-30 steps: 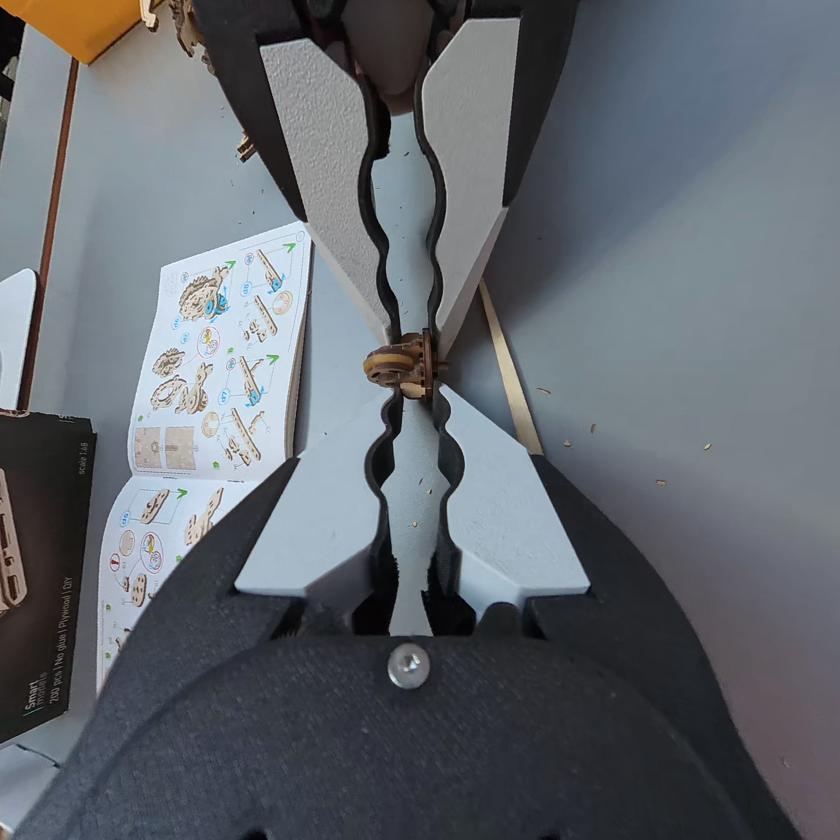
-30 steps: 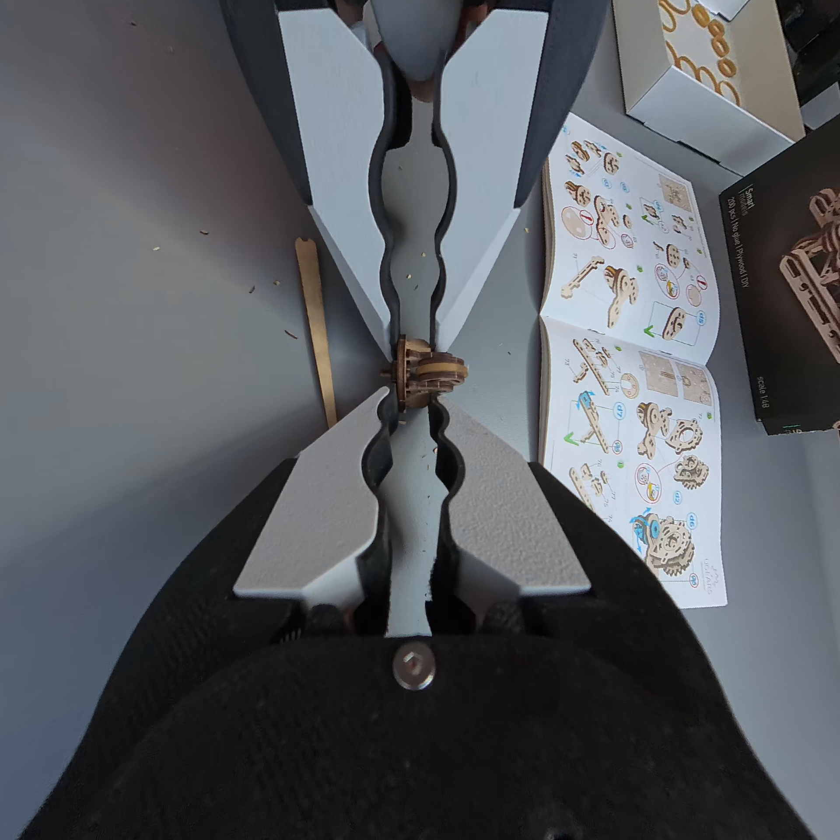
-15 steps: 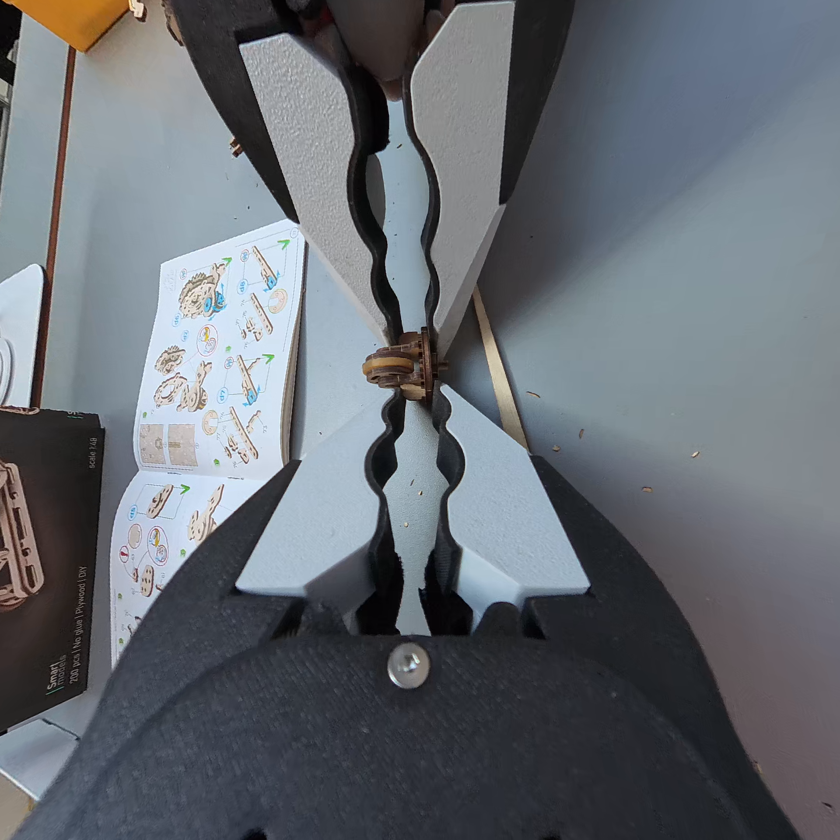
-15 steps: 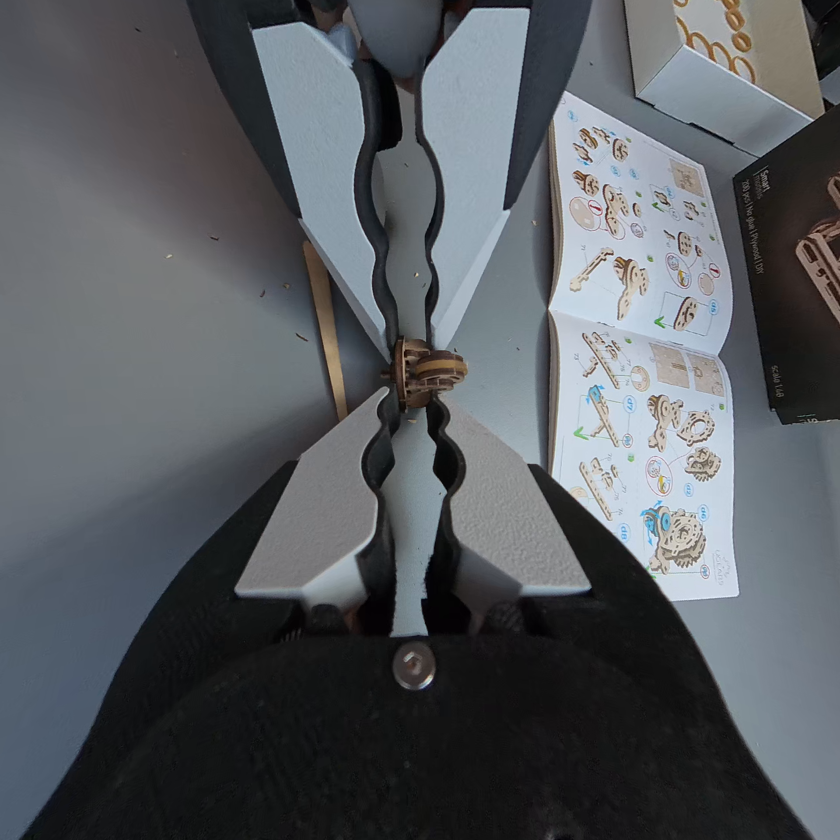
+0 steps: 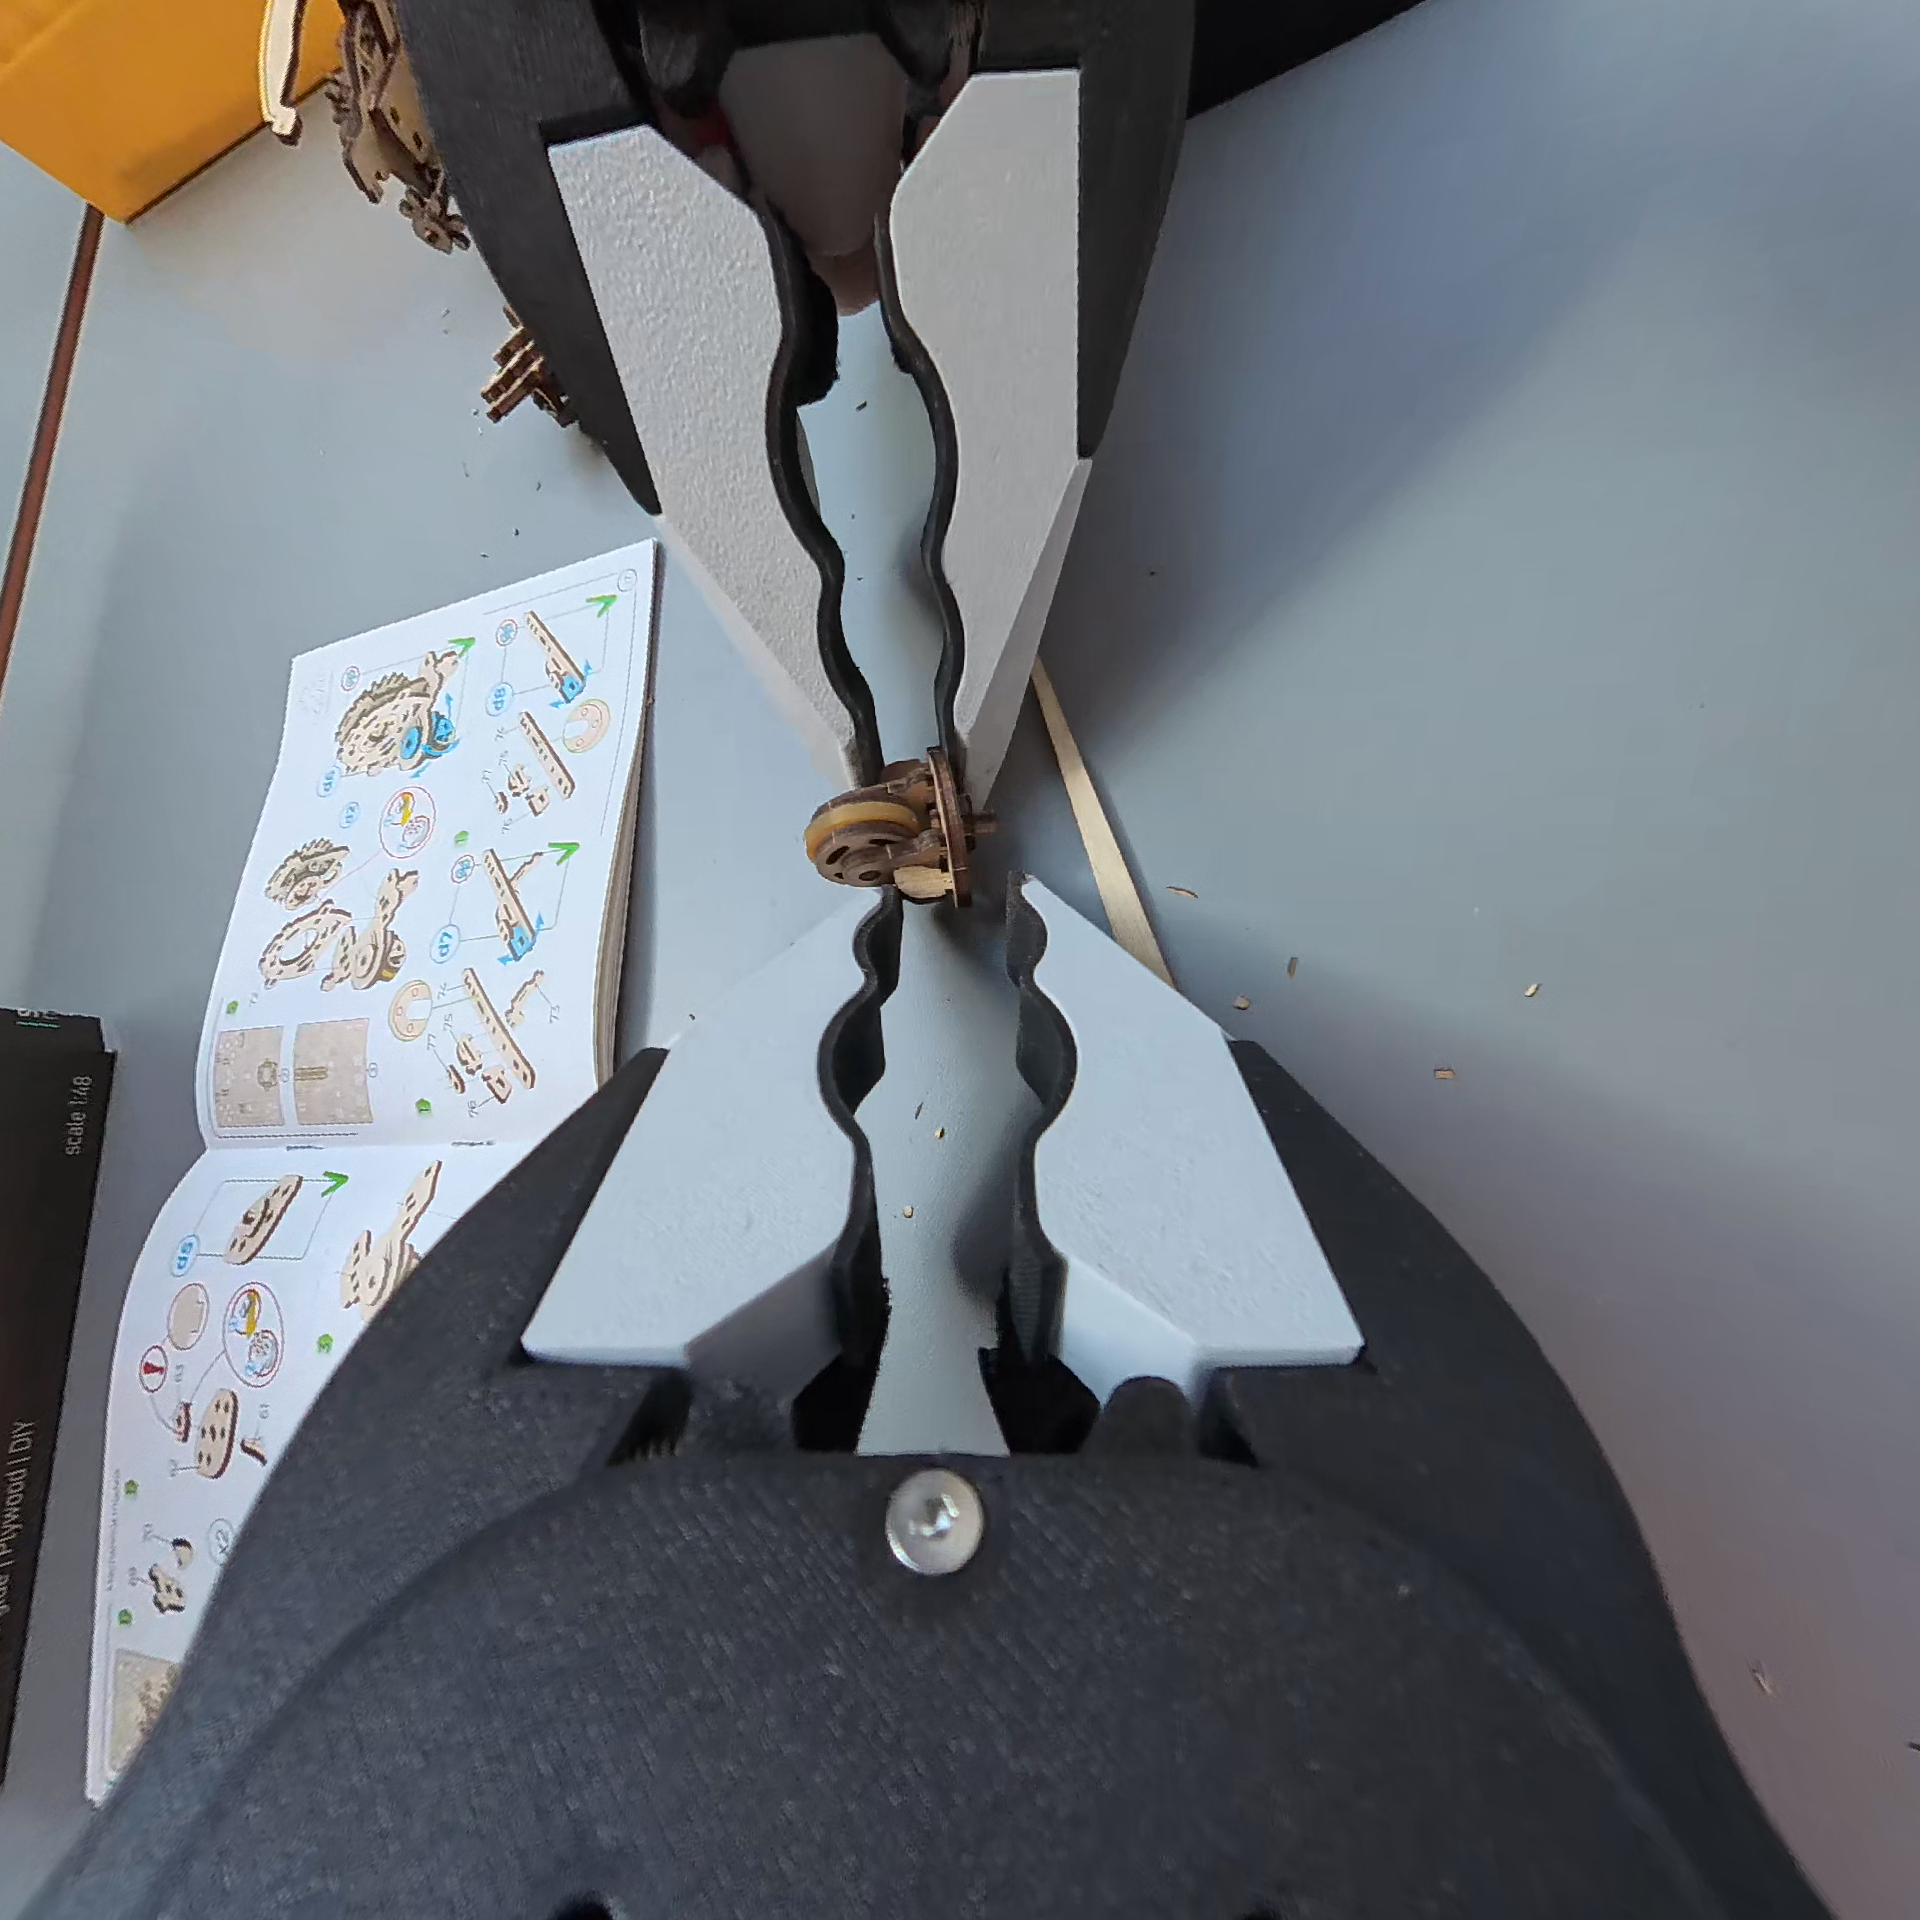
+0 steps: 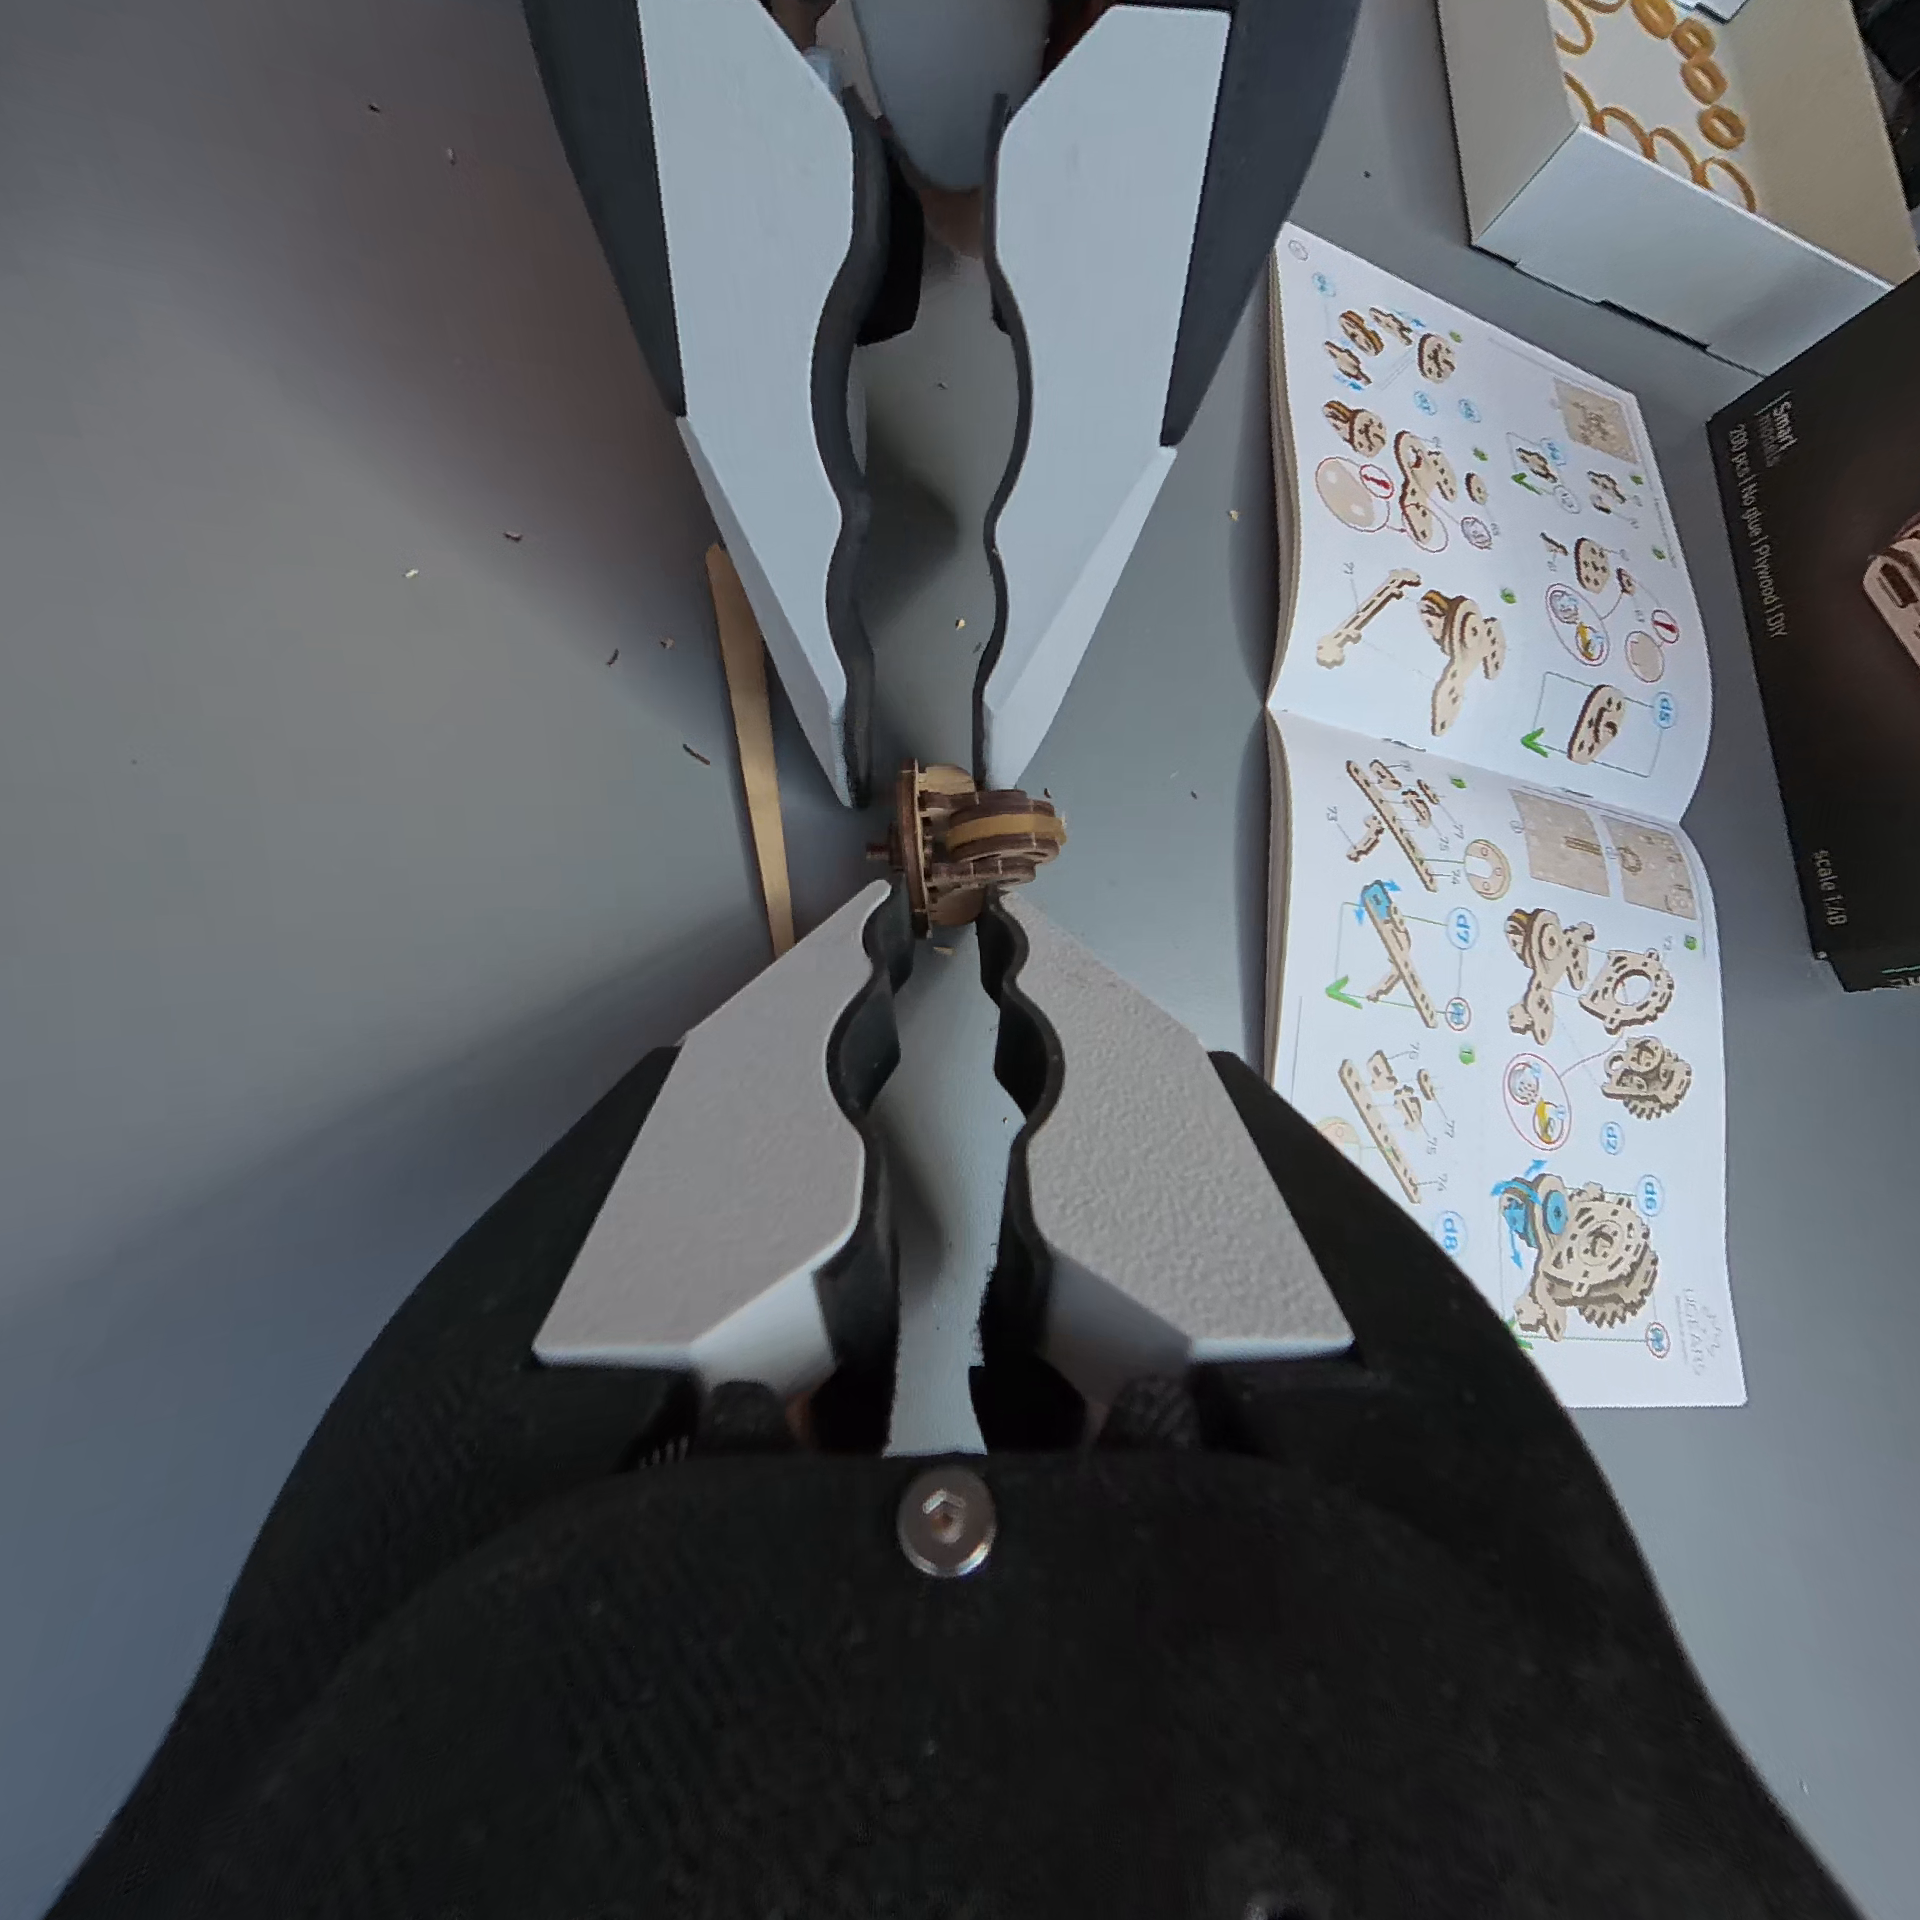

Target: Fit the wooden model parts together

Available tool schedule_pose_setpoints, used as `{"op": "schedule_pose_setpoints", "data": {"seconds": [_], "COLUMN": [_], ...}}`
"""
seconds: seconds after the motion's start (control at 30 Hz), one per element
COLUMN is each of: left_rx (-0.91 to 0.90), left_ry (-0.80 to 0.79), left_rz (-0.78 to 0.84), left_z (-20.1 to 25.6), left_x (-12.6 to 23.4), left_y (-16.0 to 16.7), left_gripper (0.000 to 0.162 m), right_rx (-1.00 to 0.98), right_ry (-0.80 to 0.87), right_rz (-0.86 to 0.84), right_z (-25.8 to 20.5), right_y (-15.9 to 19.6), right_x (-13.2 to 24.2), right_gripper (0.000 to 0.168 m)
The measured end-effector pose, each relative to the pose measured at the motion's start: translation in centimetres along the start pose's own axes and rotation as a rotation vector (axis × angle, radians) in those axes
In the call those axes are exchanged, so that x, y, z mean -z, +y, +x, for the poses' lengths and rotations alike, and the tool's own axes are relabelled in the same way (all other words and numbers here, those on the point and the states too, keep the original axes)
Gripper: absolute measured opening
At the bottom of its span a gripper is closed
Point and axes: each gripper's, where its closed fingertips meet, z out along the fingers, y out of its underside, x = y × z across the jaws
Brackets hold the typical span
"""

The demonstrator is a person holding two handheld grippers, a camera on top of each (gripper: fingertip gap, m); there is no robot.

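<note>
At the left edge of the left wrist view lies a black cardboard box (image 5: 42, 1299), then an open white instruction booklet (image 5: 416, 935). Mid-frame, the left gripper (image 5: 945, 899) stands slightly parted, its fingertips just below the small round plywood wheel assembly (image 5: 899, 836). The right gripper (image 6: 935, 909) pinches that assembly from the opposite side, above the grey worktop (image 5: 1558, 623). A thin wooden strip (image 5: 1101, 821) lies beneath; rightward the worktop holds only scattered wood chips.
</note>
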Motion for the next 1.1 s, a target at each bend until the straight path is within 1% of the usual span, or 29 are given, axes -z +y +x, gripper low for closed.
{"op": "schedule_pose_setpoints", "data": {"seconds": [0.13, 0.27, 0.43, 0.5, 0.53, 0.57, 0.67, 1.1], "left_rx": [0.019, 0.011, 0.002, 0.034, 0.048, 0.061, 0.08, 0.094], "left_ry": [0.012, -0.003, -0.018, -0.005, -0.009, -0.011, 0.016, 0.026], "left_rz": [0.007, 0.054, 0.057, 0.057, 0.056, 0.055, 0.058, 0.068], "left_z": [-0.04, -0.39, -0.48, -0.56, -0.75, -0.91, -0.58, -0.55], "left_x": [0.2, 0.84, 0.76, 0.76, 0.76, 0.79, 0.74, 0.66], "left_y": [-0.1, -0.91, -0.95, -0.86, -0.8, -0.76, -0.76, -0.78], "left_gripper": [0.017, 0.011, 0.01, 0.012, 0.018, 0.02, 0.011, 0.01], "right_rx": [0.015, 0.009, 0.007, 0.014, 0.013, 0.015, 0.021, 0.002], "right_ry": [0.009, 0.005, 0.004, 0.008, 0.008, 0.011, 0.015, 0.014], "right_rz": [-0.002, 0.002, 0.003, 0.002, 0.001, 0.001, -0.001, -0.006], "right_z": [0.0, 0.0, 0.0, 0.01, 0.01, 0.02, 0.02, -0.01], "right_y": [-0.01, 0.01, 0.01, 0.0, 0.01, -0.01, -0.04, -0.01], "right_x": [0.01, 0.01, 0.02, 0.02, 0.02, 0.01, 0.0, 0.06], "right_gripper": [0.012, 0.013, 0.012, 0.013, 0.013, 0.013, 0.013, 0.011]}}
